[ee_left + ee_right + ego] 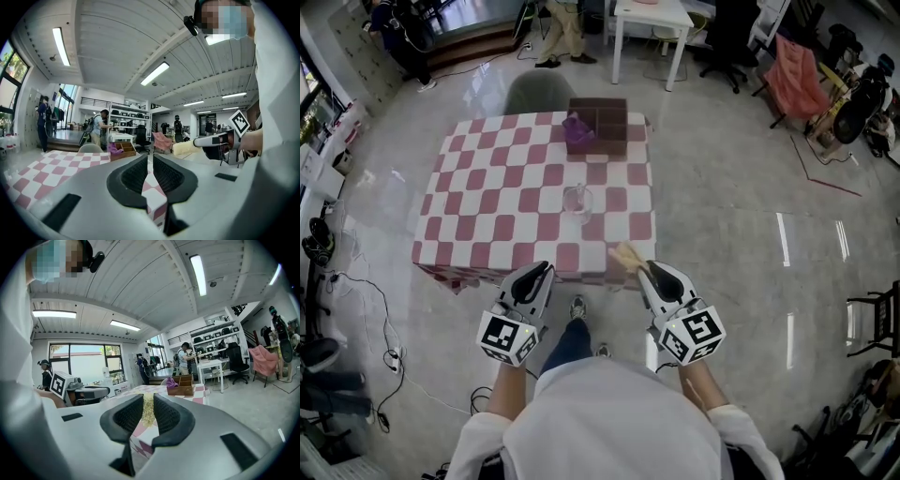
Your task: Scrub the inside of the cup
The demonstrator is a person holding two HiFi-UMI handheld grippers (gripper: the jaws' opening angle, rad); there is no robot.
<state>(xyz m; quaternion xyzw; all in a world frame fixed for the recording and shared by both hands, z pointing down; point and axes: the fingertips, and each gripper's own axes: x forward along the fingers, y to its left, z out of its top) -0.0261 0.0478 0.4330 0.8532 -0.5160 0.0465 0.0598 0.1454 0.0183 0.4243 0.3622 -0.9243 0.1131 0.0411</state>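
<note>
Head view, cup: the glass cup (577, 202) stands upright on the checked table (487, 202), well ahead of both sets of fingertips, about midway between their lines
Head view, risk: nothing steadies the cup, so a push from the scrubber (626, 254) carried by the right gripper (643, 270) would likely slide or tip it
Left gripper view, fingers: the left gripper (149, 158) is pressed together on nothing and must spread before it can brace the cup
Right gripper view, fingers: they pinch the fibrous scrubber between the pads; a weak pinch could let it drag out inside the cup
</note>
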